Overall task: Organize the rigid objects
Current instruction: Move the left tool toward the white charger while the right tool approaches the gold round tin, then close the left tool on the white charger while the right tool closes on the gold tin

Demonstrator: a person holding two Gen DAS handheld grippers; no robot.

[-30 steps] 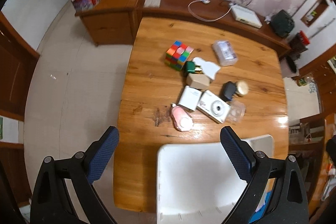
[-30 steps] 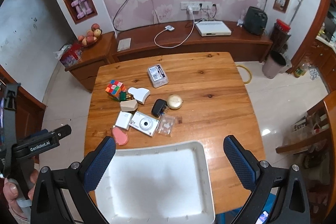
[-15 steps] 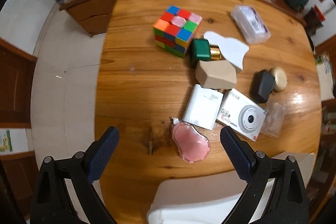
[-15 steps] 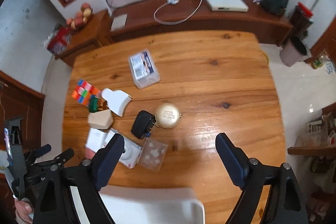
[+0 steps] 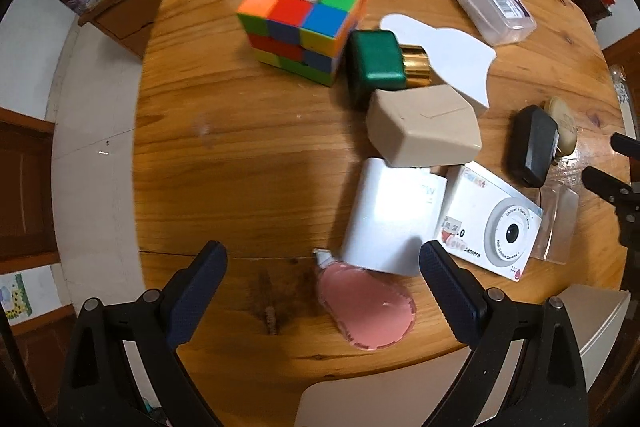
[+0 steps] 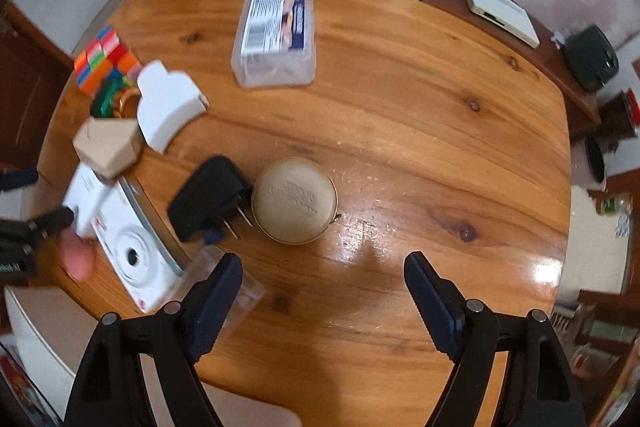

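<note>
The beige box [image 5: 423, 131] covers the far end of the white charger [image 5: 390, 217], hiding part of its print. The white tray [image 5: 596, 319] runs off the frame's lower edge. Near that box, the cube [image 6: 103, 59] is motion-blurred in the right wrist view.

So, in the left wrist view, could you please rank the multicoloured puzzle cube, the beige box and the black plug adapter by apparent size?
1. Multicoloured puzzle cube
2. Beige box
3. Black plug adapter, though it lies farther out
</note>
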